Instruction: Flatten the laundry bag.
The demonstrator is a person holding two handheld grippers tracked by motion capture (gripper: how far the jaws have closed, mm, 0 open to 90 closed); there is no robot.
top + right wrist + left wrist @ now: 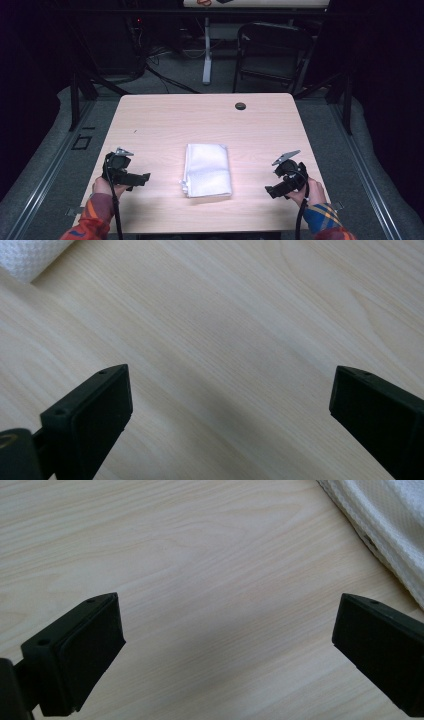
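A folded white towel (207, 169) lies flat in the middle of the light wooden table (165, 120), toward its near edge. My left gripper (142, 178) rests at the near left, pointing right at the towel, a hand's width from it. Its jaws stand wide open over bare wood in the left gripper view (227, 645), with the towel's edge (385, 525) at the upper right. My right gripper (272, 191) sits at the near right, aimed left at the towel. It is open too (230, 415), and a towel corner (30, 257) shows at the top left.
A small dark round cap (240, 106) sits in the table near its far edge. Beyond the table stand a dark folding chair (270, 50) and a white desk leg (207, 50) among floor cables. Grey carpet surrounds the table.
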